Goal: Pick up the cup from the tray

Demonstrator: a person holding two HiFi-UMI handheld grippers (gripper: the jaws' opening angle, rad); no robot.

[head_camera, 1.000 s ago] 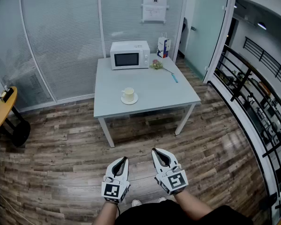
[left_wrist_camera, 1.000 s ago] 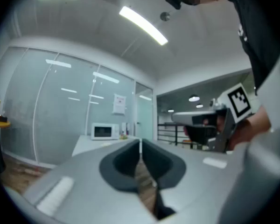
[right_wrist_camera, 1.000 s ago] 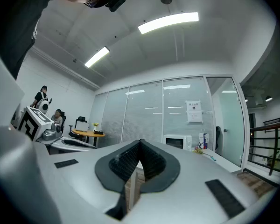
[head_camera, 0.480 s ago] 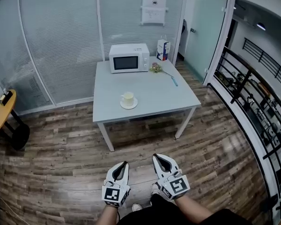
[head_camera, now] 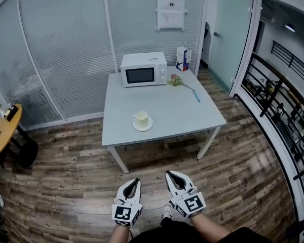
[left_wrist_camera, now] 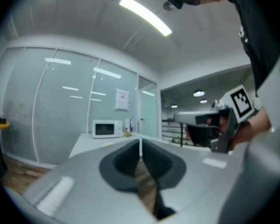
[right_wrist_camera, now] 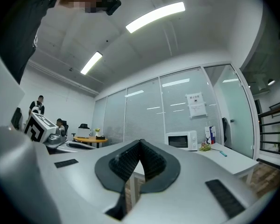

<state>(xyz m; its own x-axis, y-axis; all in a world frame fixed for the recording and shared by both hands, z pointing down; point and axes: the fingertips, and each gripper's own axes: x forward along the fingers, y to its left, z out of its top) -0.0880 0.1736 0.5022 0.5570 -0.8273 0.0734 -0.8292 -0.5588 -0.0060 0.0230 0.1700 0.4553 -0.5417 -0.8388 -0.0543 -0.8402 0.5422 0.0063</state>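
Observation:
A cream cup (head_camera: pixel 141 118) stands on a round white saucer (head_camera: pixel 143 126) near the front edge of a grey table (head_camera: pixel 167 110) in the head view. Both grippers hang low over the wooden floor, well short of the table. My left gripper (head_camera: pixel 134 181) is shut with nothing in it. My right gripper (head_camera: pixel 168 175) is shut and empty too. In the left gripper view the jaws (left_wrist_camera: pixel 140 146) meet in front of the distant table. In the right gripper view the closed tips (right_wrist_camera: pixel 140 143) point toward the table's near side.
A white microwave (head_camera: pixel 143 69) stands at the table's back edge, with a blue-and-white carton (head_camera: pixel 182 59), a small flower sprig (head_camera: pixel 175 80) and a blue pen (head_camera: pixel 196 95) to its right. Glass walls stand behind. A round wooden table (head_camera: pixel 4 128) is at left, a black railing (head_camera: pixel 286 115) at right.
The view has shifted slightly, so the table sits a little lower and further right in the frame. Both grippers stay shut and low, drifting slightly downward in the picture.

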